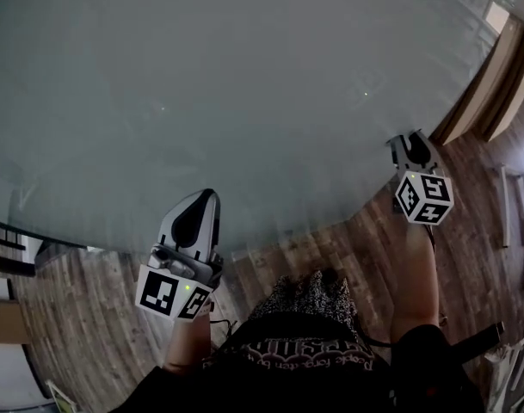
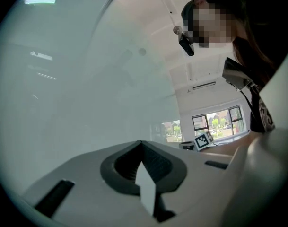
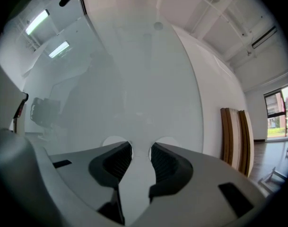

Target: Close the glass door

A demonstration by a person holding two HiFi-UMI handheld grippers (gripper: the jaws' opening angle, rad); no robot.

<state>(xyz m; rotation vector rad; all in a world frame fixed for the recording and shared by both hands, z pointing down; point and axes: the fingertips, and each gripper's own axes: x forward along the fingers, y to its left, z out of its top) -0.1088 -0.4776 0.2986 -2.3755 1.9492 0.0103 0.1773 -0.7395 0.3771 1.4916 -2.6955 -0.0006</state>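
Observation:
The frosted glass door (image 1: 244, 84) fills most of the head view and stands right in front of both grippers. My left gripper (image 1: 206, 196) points at its lower part; in the left gripper view the glass door (image 2: 77, 79) is at the left and the left gripper (image 2: 141, 143) is shut, tips together, nothing between them. My right gripper (image 1: 409, 138) sits near the door's right edge. In the right gripper view the right gripper (image 3: 140, 148) is open and empty, its fingertips (image 3: 125, 148) very close to the glass door (image 3: 134, 79); whether they touch it I cannot tell.
A wooden floor (image 1: 305, 248) runs under the door. Wooden boards (image 1: 494, 76) lean on the white wall at the right, also the boards (image 3: 233, 136) in the right gripper view. A dark frame (image 1: 12, 239) shows at far left. Windows (image 2: 217, 122) lie far off.

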